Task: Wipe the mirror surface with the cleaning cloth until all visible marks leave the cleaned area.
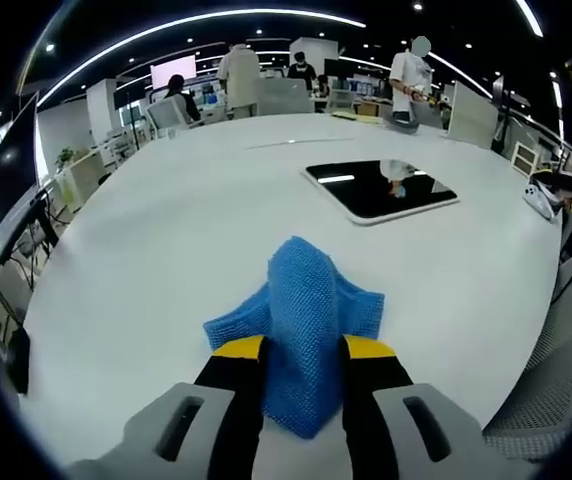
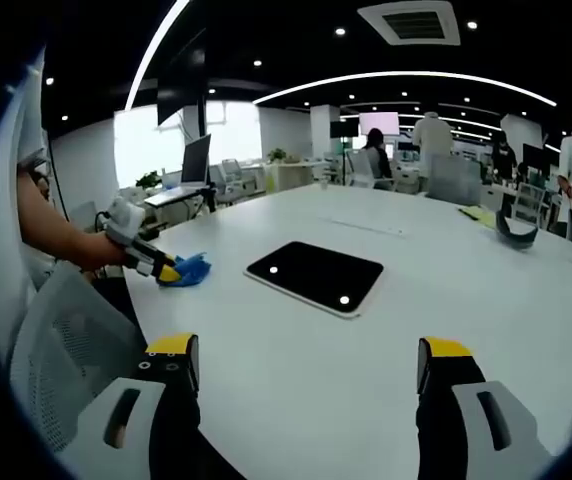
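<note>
A large white table (image 2: 446,330) stands in an open office under curved ceiling lights (image 2: 406,78), desks (image 2: 181,195) and monitors (image 2: 196,158) behind.

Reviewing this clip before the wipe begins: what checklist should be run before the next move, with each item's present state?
1. Cleaning cloth clamped in the left gripper: ok.
2. Mirror lying flat on the white table, fully visible: ok.
3. Cloth touching the mirror: not ok, it is apart from it, short of the near edge.
4. Right gripper open and off the mirror: ok.
5. Marks on the mirror: cannot tell; it shows ceiling-light reflections.
6. Path from cloth to mirror free of objects: ok.
</note>
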Tool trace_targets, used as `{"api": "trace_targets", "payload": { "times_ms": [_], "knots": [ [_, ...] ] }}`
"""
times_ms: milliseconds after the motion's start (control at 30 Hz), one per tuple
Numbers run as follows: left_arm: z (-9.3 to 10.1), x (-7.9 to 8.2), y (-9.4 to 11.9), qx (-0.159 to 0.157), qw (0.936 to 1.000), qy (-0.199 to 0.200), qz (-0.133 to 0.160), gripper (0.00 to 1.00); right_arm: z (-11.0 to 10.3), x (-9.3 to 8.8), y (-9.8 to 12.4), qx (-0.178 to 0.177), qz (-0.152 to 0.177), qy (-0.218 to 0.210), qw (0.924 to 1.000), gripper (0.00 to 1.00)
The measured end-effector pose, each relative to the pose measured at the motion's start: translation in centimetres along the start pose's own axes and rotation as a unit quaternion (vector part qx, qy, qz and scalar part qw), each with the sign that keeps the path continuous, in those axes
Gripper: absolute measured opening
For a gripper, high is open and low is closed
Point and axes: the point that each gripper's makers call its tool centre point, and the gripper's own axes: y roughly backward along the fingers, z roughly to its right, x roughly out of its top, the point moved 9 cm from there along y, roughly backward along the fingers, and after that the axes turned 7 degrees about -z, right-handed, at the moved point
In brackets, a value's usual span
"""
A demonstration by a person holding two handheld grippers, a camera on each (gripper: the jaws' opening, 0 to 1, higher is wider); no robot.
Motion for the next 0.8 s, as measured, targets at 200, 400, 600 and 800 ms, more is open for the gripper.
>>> {"api": "trace_targets", "payload": {
  "times_ms": [200, 400, 600, 800],
  "knots": [
    [-0.14, 0.04, 0.03, 0.012, 0.9999, 0.005, -0.003, 0.37, -0.01, -0.01, 0.01, 0.000, -0.001, 0.000, 1.0000, 0.89],
    [-0.20, 0.00, 0.04, 0.012, 0.9999, 0.010, -0.002, 0.38, 0.04, -0.12, -0.02, 0.001, -0.004, -0.001, 1.0000, 0.89],
    [-0.24, -0.06, 0.12, 0.007, 0.9999, 0.012, 0.005, 0.38, 0.02, -0.05, 0.00, 0.000, -0.002, 0.000, 1.0000, 0.88],
    [-0.34, 0.00, 0.43, -0.002, 0.9989, 0.037, 0.028, 0.42, -0.02, -0.03, -0.04, 0.001, -0.002, 0.001, 1.0000, 0.88]
  ]
}}
